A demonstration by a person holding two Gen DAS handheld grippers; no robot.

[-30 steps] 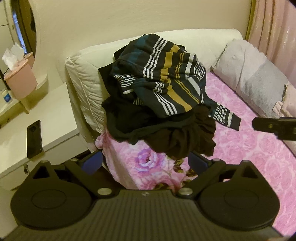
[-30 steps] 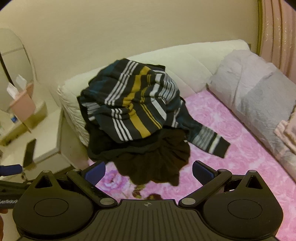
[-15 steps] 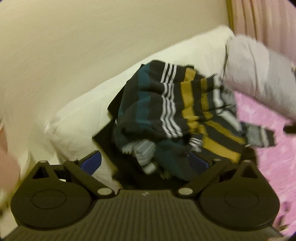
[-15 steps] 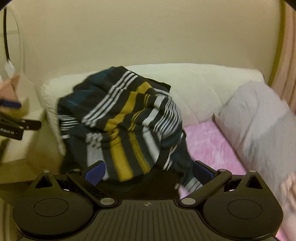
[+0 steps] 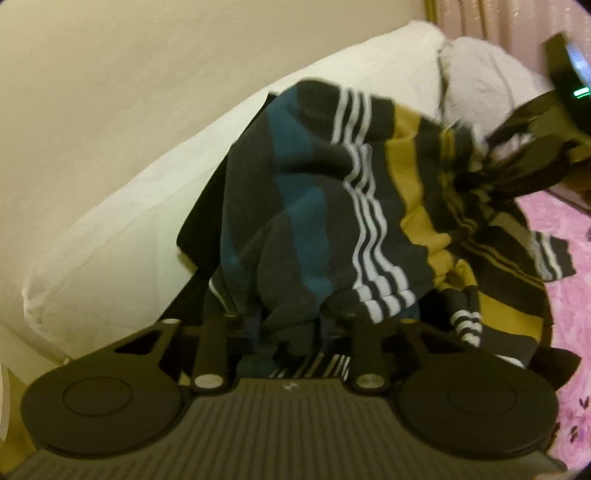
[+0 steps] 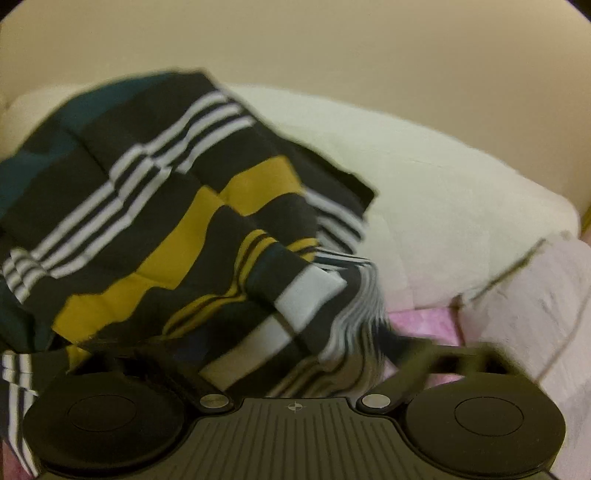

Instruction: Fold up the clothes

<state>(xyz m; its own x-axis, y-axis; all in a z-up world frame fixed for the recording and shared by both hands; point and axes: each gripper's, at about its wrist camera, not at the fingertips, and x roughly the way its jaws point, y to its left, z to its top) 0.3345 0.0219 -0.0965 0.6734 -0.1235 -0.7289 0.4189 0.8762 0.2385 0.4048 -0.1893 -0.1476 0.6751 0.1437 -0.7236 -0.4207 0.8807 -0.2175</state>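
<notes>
1. Left gripper (image 5: pixel 290 328): jaws nearly closed, a fold of the striped sweater (image 5: pixel 332 229) pinched at 6 o'clock.
2. Right gripper (image 6: pixel 295 354): jaws buried in blurred sweater cloth; grip state cannot be told.
3. Sweater is heaped against the white pillow (image 5: pixel 122 229), cuff trailing onto the pink bed sheet (image 5: pixel 569 295) at 3 o'clock.
4. Grey pillow (image 5: pixel 480 81) is seen at 1 o'clock.

— What sort of place is this?
— A bedroom in a home. There's a bed with a pink flowered sheet (image 5: pixel 561 295), a long cream pillow (image 5: pixel 122 236) against a plain wall (image 6: pixel 332 55), and a grey pillow (image 5: pixel 480 85) beside it.
— Anything else?
— Pink curtains (image 5: pixel 517 22) in the corner, and clothes heaped on the bed.
</notes>
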